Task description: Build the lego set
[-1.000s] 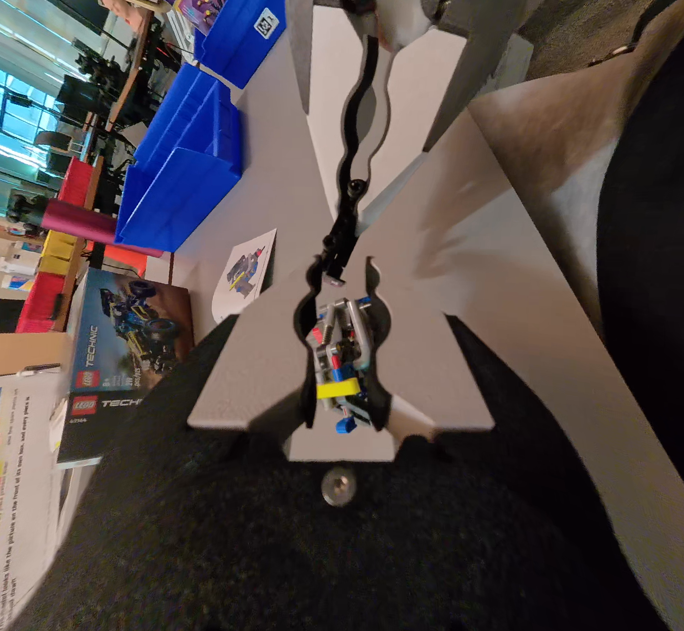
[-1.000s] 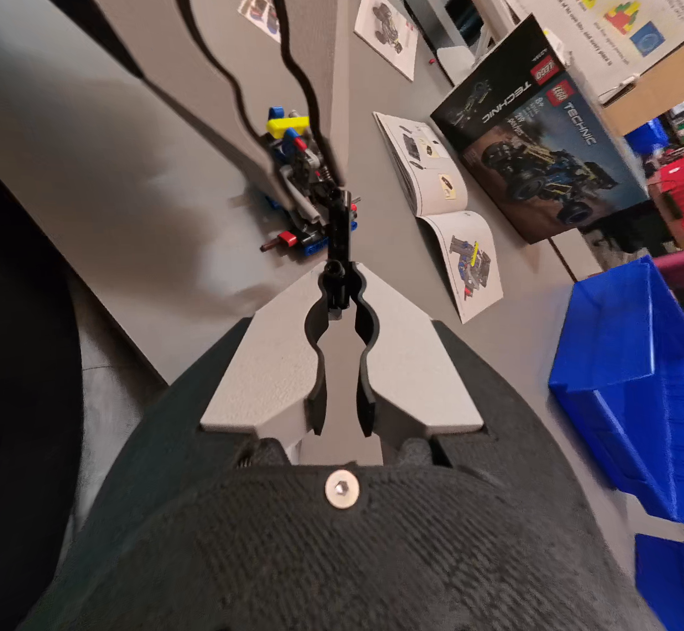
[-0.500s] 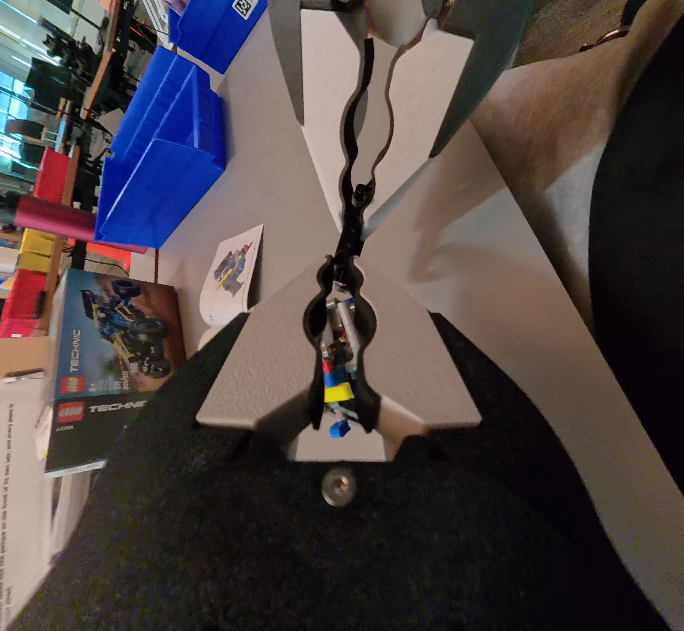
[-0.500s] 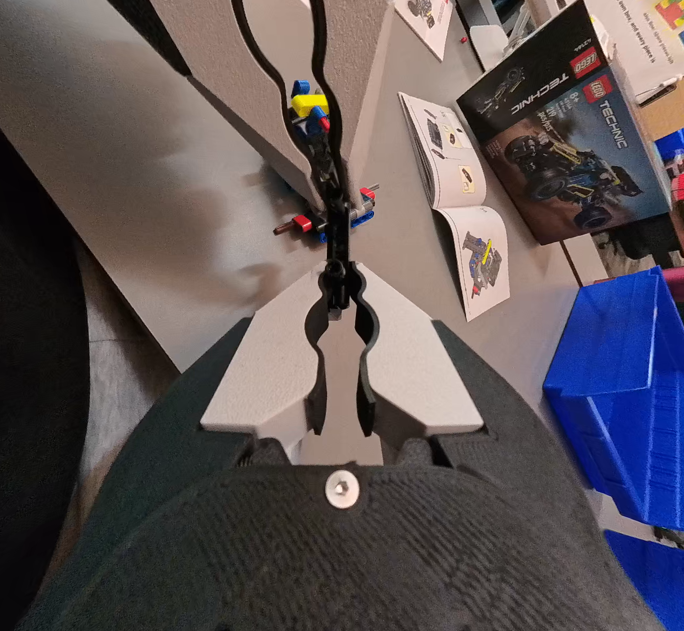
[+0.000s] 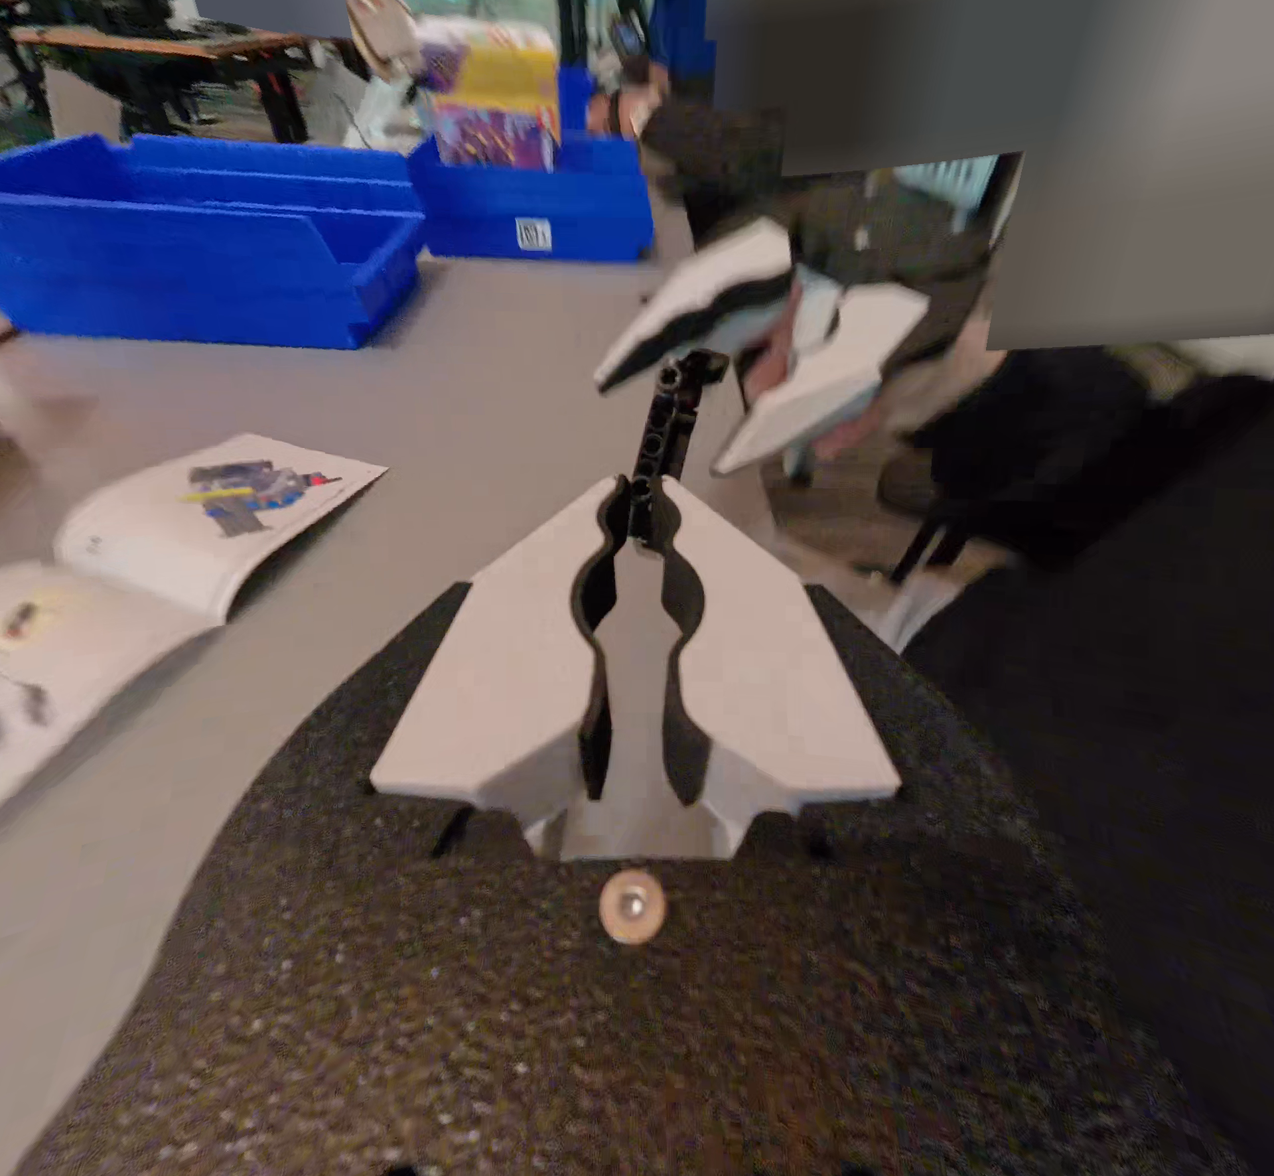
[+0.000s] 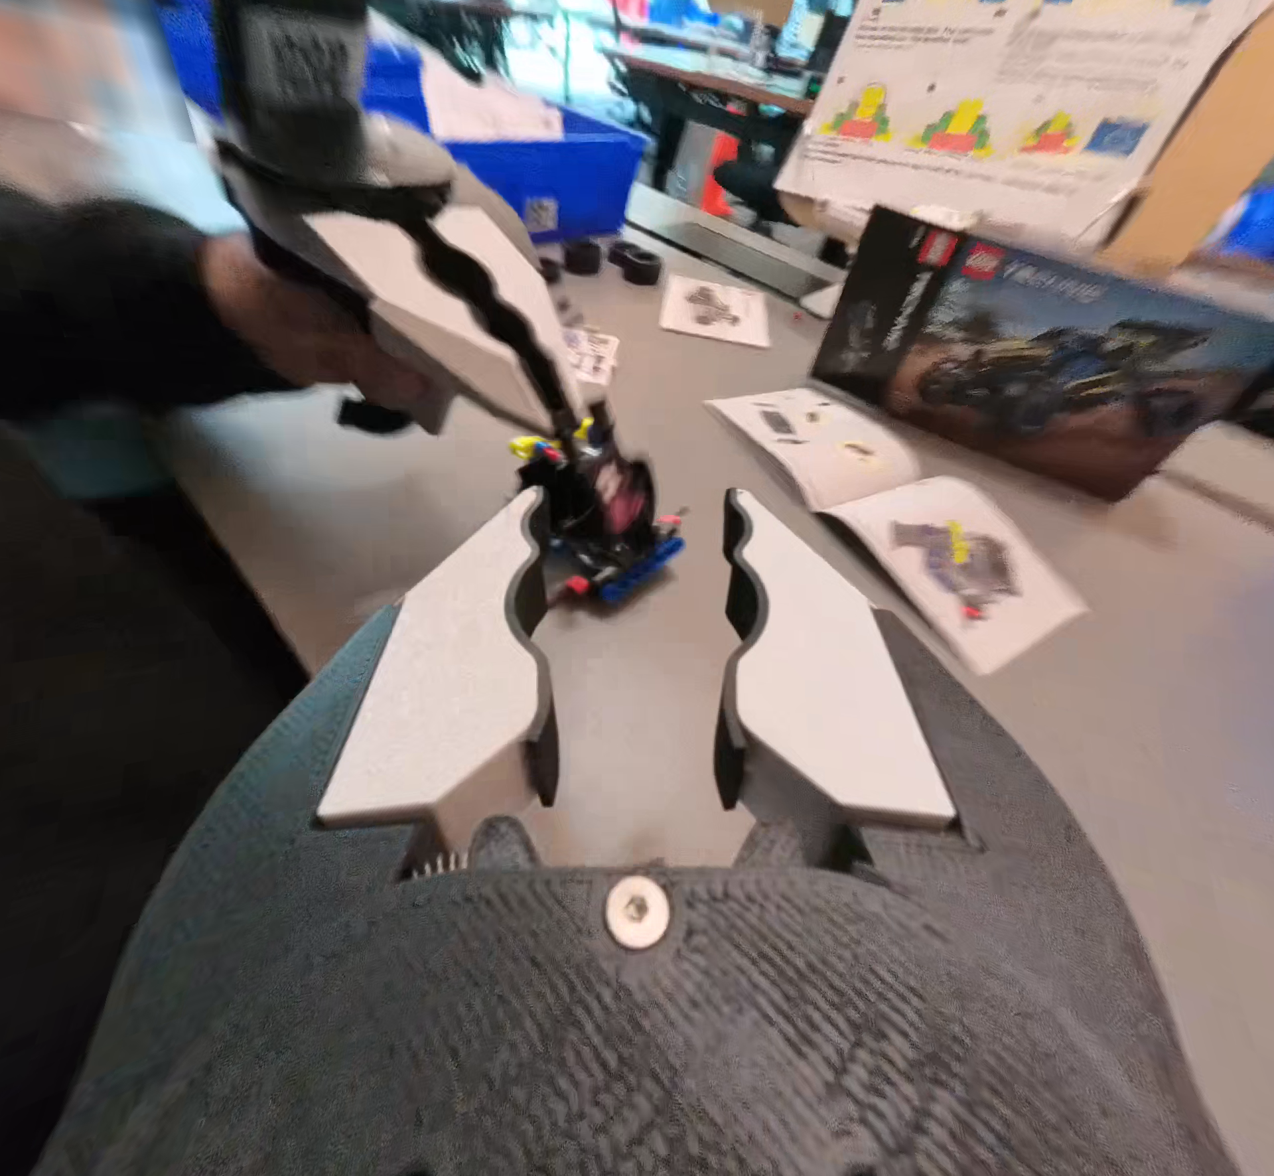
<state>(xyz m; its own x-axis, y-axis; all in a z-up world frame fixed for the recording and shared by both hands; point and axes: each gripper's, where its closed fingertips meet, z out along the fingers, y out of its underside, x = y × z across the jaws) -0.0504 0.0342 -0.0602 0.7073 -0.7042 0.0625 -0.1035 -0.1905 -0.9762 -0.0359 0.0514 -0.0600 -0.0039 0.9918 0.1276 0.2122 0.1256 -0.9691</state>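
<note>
My left gripper (image 5: 644,496) is shut on the near end of a black beam with holes (image 5: 667,426), which sticks out forward and upward from the pads. In the left wrist view the right gripper's open fingers (image 5: 813,377) stand on either side of the beam's far end without pressing on it. In the right wrist view my right gripper (image 6: 631,498) is open and empty. Beyond its fingertips a small blue, black, yellow and red brick model (image 6: 610,533) sits on the grey table (image 6: 689,695). The left gripper (image 6: 560,413) hangs over that model, shut on the black piece.
An open instruction booklet (image 6: 896,515) and a toy-set box (image 6: 1034,370) lie right of the model. Blue bins (image 5: 207,246) stand at the back. Black tyres (image 6: 620,257) and loose sheets (image 6: 713,312) lie farther back. The table edge runs along the left, next to a dark sleeve (image 6: 89,308). Both grippers' tips are close together, under 4 cm apart.
The left pads closed on the black beam that the right gripper held. The right gripper then opened, let the beam go and drew back. Both views swung round.
</note>
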